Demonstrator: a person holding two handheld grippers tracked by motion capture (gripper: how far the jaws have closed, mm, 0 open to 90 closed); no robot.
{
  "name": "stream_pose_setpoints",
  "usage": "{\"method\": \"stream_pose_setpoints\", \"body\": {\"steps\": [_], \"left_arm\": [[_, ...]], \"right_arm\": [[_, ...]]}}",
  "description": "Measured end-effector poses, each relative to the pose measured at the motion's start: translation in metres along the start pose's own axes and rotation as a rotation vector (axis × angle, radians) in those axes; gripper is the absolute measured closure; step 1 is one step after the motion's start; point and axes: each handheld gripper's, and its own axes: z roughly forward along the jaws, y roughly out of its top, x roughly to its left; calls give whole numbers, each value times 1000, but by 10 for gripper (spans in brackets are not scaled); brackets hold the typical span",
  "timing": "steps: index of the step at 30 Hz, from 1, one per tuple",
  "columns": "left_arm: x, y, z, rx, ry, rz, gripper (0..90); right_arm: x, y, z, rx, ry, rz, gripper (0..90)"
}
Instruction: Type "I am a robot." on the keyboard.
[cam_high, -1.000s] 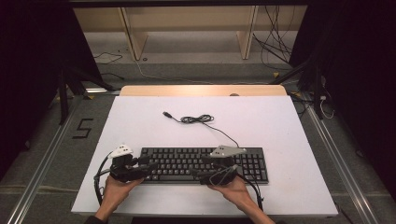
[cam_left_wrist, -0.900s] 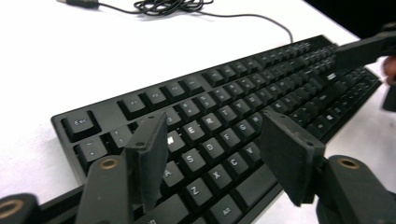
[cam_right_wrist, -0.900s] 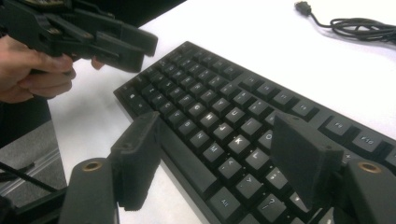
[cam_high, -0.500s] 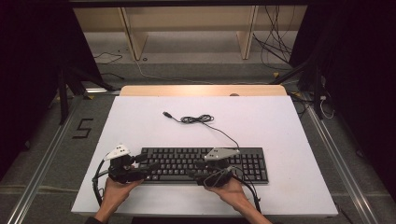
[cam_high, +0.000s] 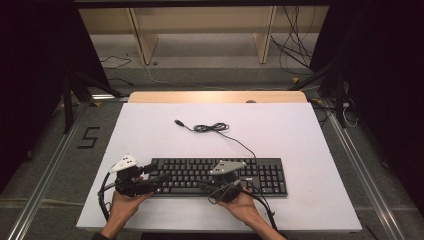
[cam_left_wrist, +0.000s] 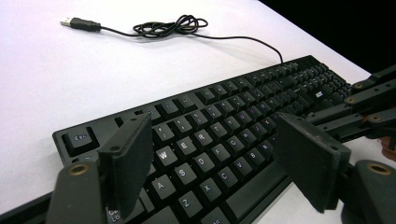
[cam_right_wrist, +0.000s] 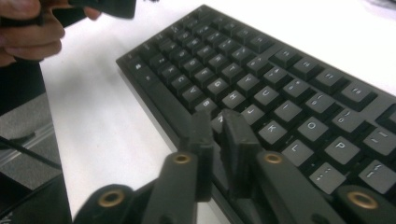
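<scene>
Since a second ago the keyboard (cam_high: 220, 176) and its cable (cam_high: 212, 128) have not shifted; the change is in the jaws. The right gripper (cam_right_wrist: 219, 135) has just been closing and now stands nearly shut over the keys near the front edge, with only a thin gap and nothing between its pads. The left gripper (cam_left_wrist: 212, 154) has just been opening and stands wide above the keyboard's left end, letter keys showing through the gap, nothing gripped.

The work looks like pressing keys with the jaw tips. As I judge it, the right gripper is set to poke a key just ahead of it; whether any key is down I cannot tell, and nothing shows how many presses remain.

Count, largest first: one white table (cam_high: 300, 135), one keyboard under both grippers, two grippers, one cable coiled well beyond them, one USB plug (cam_left_wrist: 74, 22) at its free end.
</scene>
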Motion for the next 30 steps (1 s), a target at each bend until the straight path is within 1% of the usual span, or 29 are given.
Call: {"method": "stream_pose_setpoints", "body": {"steps": [4, 10, 19, 21, 23, 25, 30], "left_arm": [[0, 0, 0, -7, 2, -1, 278], [0, 0, -1, -13, 1, -3, 278], [0, 0, -1, -13, 2, -2, 278], [0, 0, 0, -12, 1, -2, 278], [0, 0, 0, -12, 2, -2, 277], [0, 0, 0, -10, 2, 1, 276], [0, 0, 0, -12, 3, -1, 275]], "right_arm": [[1, -1, 6, 23, -8, -13, 900], [1, -3, 12, 52, -16, -19, 900], [2, -4, 17, 66, -19, -24, 900], [2, -5, 18, 81, -25, -27, 900], [2, -7, 20, 74, -21, -32, 900], [4, -6, 20, 82, -25, -43, 900], [3, -6, 18, 74, -19, -30, 900]]}}
